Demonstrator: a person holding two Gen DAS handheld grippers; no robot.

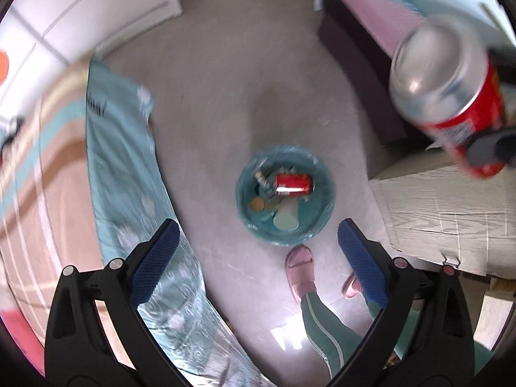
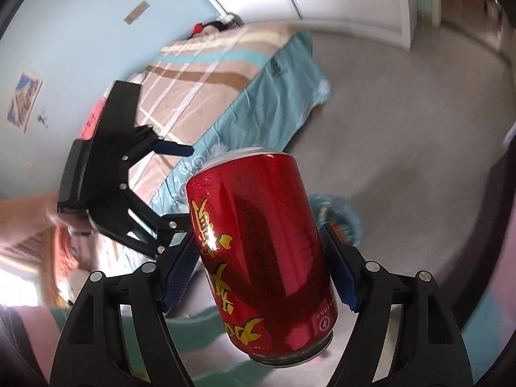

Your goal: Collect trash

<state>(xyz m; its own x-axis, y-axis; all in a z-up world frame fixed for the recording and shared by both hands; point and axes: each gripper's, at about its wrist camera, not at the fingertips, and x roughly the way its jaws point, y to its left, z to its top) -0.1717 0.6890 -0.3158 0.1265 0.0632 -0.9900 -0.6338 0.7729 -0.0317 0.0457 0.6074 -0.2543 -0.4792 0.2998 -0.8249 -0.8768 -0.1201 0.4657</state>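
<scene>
The right claw (image 2: 259,258) is grasping a red can (image 2: 262,245). The left claw (image 1: 258,258) is released and empty, directly above the bin (image 1: 254,222).

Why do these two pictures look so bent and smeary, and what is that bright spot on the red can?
Both views are fisheye, so walls and bed edges curve. Left wrist view: the bed and the held can are motion-smeared, while the bin stays fairly sharp; window light glares on the floor. Right wrist view: the can is sharp with a small glint, the background blurred.
</scene>
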